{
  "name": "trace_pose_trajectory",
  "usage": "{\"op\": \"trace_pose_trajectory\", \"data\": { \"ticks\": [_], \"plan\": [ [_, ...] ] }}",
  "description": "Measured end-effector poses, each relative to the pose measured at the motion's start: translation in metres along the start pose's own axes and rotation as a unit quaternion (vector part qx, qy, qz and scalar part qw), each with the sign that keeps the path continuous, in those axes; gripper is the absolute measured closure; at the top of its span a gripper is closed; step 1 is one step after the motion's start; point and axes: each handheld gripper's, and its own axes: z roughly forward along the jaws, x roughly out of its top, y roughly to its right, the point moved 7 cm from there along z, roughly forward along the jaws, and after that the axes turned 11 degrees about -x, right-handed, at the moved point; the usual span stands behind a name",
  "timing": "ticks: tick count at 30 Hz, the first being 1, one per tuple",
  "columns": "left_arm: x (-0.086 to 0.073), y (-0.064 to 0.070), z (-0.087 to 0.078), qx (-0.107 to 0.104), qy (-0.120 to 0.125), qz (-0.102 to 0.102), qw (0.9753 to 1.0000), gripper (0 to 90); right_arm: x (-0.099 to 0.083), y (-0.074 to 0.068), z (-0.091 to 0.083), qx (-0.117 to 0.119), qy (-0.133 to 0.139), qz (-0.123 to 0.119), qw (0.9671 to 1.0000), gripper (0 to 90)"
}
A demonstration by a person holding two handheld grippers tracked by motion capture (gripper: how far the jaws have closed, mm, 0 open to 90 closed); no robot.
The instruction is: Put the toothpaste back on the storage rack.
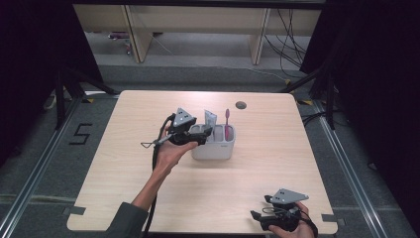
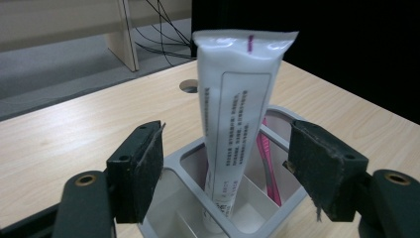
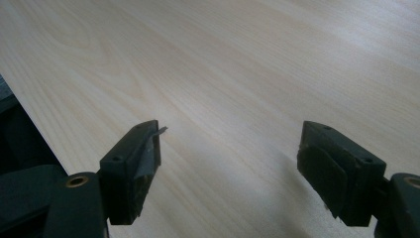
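A white organiser with several compartments stands mid-table. A white toothpaste tube stands upright in it, cap down, and a pink toothbrush leans in the compartment beyond. My left gripper hovers at the organiser's left end, open, with the tube between its spread jaws and touching neither one. The toothbrush shows behind the tube. My right gripper is open over bare wood near the table's front right corner, holding nothing.
A round cable hole sits at the table's far edge. Beyond the table are wooden furniture legs, loose cables and dark curtains on both sides. The table edge runs close to my right gripper's left side.
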Motion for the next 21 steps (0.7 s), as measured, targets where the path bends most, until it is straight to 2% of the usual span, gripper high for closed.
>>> {"op": "trace_pose_trajectory", "data": {
  "ticks": [5, 10, 15, 18, 21],
  "plan": [
    [0.002, 0.002, -0.008, -0.006, 0.002, -0.001, 1.0000, 28.6, 0.000, 0.000, 0.000, 0.001, -0.002, 0.000, 1.0000, 25.5],
    [0.001, 0.006, -0.014, -0.015, 0.003, -0.012, 0.9998, 27.9, 0.000, 0.000, 0.000, 0.001, -0.002, 0.000, 1.0000, 25.5],
    [-0.001, 0.007, -0.017, -0.015, -0.006, -0.010, 0.9998, 27.1, 0.000, 0.001, 0.001, -0.002, -0.003, 0.004, 1.0000, 25.5],
    [-0.005, 0.013, -0.019, -0.029, -0.012, -0.006, 0.9995, 25.7, 0.000, 0.002, 0.001, -0.006, 0.002, 0.000, 1.0000, 25.5],
    [-0.007, 0.016, -0.021, -0.032, -0.016, -0.001, 0.9994, 24.3, 0.000, 0.003, 0.001, -0.006, 0.003, -0.001, 1.0000, 25.5]
  ]
}}
